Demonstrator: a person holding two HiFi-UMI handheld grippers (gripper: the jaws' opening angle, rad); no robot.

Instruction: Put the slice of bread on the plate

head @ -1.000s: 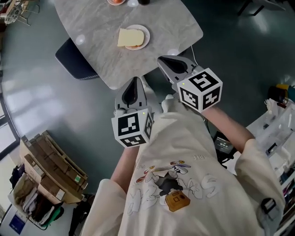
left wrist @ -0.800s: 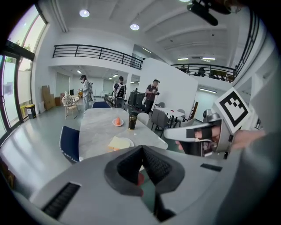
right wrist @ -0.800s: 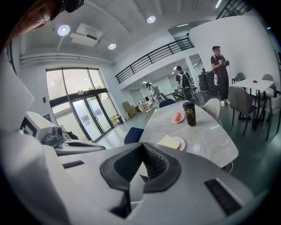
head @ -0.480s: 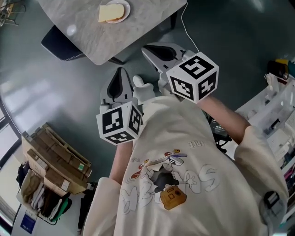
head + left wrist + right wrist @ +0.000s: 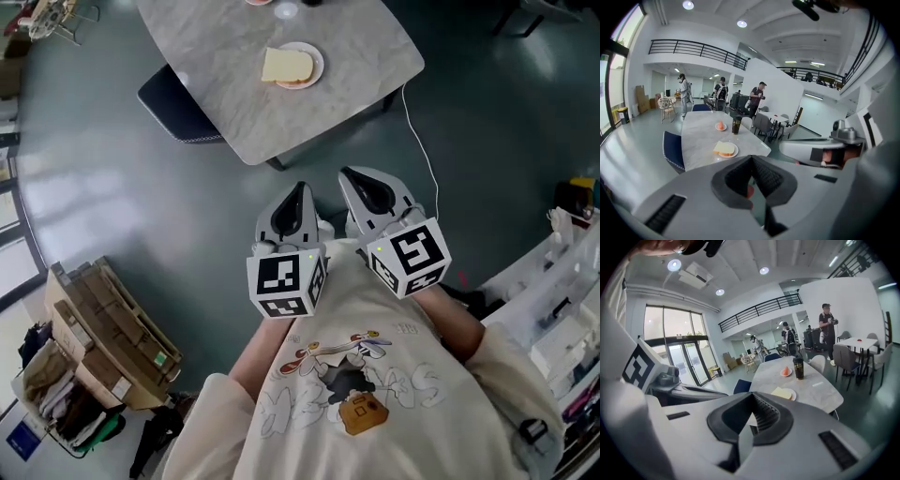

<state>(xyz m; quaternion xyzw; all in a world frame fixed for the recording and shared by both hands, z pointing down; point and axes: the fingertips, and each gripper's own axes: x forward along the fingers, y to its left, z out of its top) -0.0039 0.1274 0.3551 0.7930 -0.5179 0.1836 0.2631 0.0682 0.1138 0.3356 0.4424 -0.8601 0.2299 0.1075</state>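
While both grippers hang over the floor short of the table, neither holds anything. The left gripper has its jaws pressed together, the pads meeting with nothing between them. The right gripper sits just beside it, and its jaws are also closed on nothing. Both point toward the table.

The bread lies flat on the plate, well ahead of both pairs of jaws and well apart from them. In the left gripper view it sits beyond the jaw tips and slightly to their left. In the right gripper view it sits beyond the tips and slightly to their right.

Farther ahead on the table, past the plate, stand a dark cup and a small plate with something orange on it. A chair is tucked at the table's edge, ahead and to the left of the jaws. People stand far beyond the table.
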